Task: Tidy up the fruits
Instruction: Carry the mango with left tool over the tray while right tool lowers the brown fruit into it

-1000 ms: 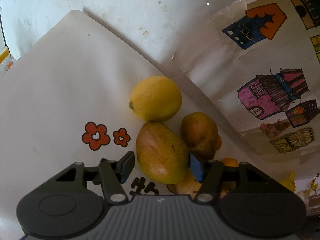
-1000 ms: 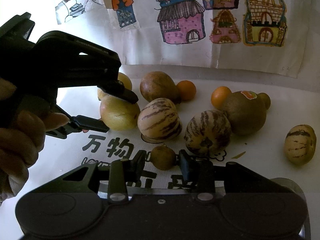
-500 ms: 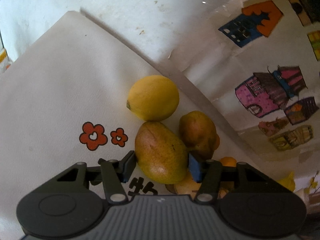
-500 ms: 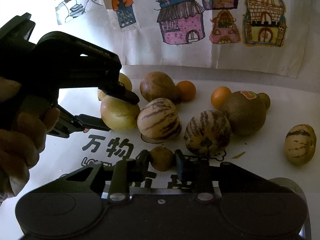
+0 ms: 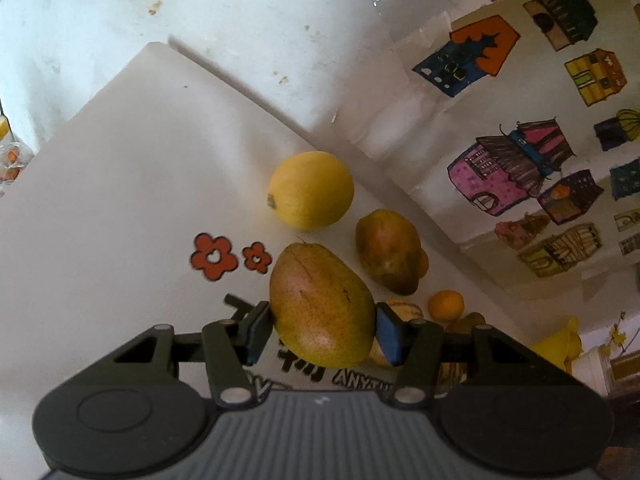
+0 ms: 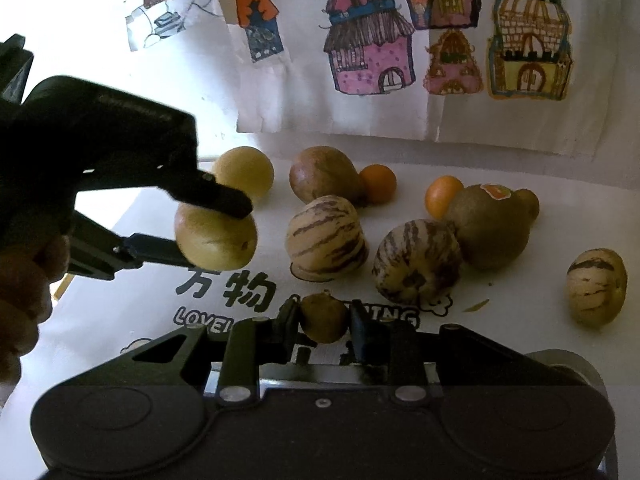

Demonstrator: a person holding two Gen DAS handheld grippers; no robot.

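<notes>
Since the earlier frames the left gripper [image 5: 322,330] has pinched in on the big yellow-green pear with a blushed flank [image 5: 322,306] and raised it a little off the white printed cloth [image 5: 100,200]; the right gripper [image 6: 323,322] has closed its jaws onto the small round brown fruit [image 6: 323,317]; the other fruits lie as they did.

In the left wrist view both blue pads sit against the pear's widest part; the smooth yellow lemon [image 5: 311,190] lies at twelve o'clock of it, and a russet-brown pear [image 5: 388,251] at two o'clock.

In the right wrist view the small fruit sits squarely between the pads; two striped cream-and-purple melons [image 6: 326,236] lie from twelve to two o'clock of it.

To lift cleanly, each gripper should probably rise straight up before travelling, since neighbours crowd close; the pear is heavy and tapered, so a level, steady hold likely guards against slipping; the small fruit needs only a gentle pinch.
</notes>
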